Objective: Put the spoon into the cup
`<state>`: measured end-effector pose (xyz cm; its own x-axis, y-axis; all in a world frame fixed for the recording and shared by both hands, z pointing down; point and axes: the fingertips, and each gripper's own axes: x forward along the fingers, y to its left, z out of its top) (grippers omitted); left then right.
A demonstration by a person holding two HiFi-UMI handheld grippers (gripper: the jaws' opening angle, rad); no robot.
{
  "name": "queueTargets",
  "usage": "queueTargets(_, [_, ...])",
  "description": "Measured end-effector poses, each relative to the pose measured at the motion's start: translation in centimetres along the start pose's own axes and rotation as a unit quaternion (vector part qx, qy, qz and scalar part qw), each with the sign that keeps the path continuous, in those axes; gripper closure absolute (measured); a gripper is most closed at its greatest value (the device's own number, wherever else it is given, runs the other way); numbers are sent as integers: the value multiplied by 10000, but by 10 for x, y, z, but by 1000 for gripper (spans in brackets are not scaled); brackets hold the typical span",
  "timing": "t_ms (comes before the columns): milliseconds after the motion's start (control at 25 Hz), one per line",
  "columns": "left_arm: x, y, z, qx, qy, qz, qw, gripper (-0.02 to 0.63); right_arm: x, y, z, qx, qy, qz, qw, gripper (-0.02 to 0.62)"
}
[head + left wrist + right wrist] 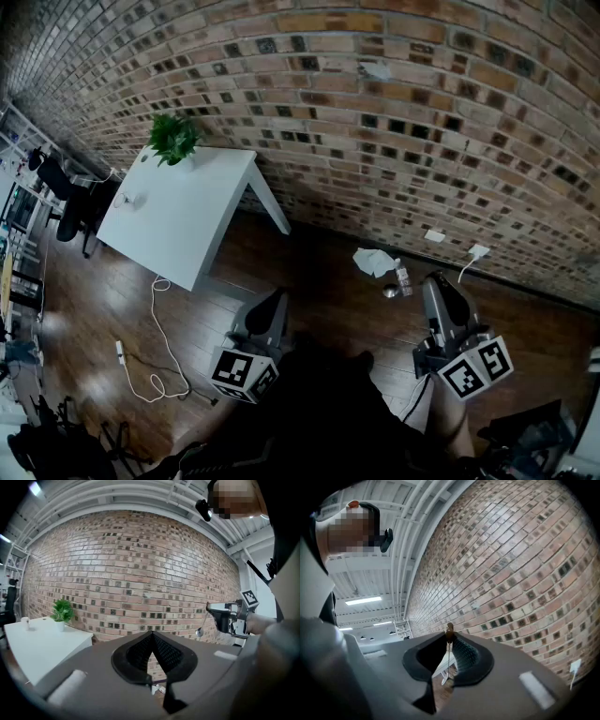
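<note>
Two hand-held grippers were in view above a dark wooden floor, with the person's dark clothing filling the space between them in the head view. The left gripper had its jaws closed tip to tip with nothing between them, and it was angled slightly downward toward the wall. The right gripper was held about level. Its jaws were closed on the thin handle of the spoon, whose bowl projected beyond the jaw tips in mid-air, clear of the floor and of any furniture. Beyond the grippers, a crumpled white paper lay on the floor near the foot of the wall. A small object just beside it could not be identified. To the left, a white cable trailed across the floor from the near edge of a white table. The cup, small and white, stood upright near the table's left edge, well apart from the spoon. A green potted plant occupied the table's far corner, close against the wall. The brick wall closed off the scene behind everything noted.
</note>
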<state>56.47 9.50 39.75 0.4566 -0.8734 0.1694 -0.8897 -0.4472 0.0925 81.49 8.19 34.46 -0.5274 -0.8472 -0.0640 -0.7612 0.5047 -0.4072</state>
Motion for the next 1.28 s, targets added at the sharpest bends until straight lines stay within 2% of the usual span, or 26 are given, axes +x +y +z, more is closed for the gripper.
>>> queueTargets(280, [-32,50,1,-83,-189,107,9997,612,40,58,-22,-176,146,290,9993,551])
queueTargets(520, [-72,136,7,-287,-345,450,9980,612,93,125,-36,-167,134,483,9986,552])
queueTargets(720, [-102,197,0,-632,-382,719,9947,612,134,173,-55,-340,277,694,9966,551])
queueTargets(840, [-117,226,5,-584,-461,749,9944,612,156,195,-64,-343,274,751,9962,552])
queueTargets(1040, [-154,271,8,-391,-681,1021,9917,612,189,232,-93,-411,399,993,9934,551])
queueTargets(1280, [-193,312,-7,-609,-599,1335,9874,612,230,278,-121,-329,570,1433,9875,552])
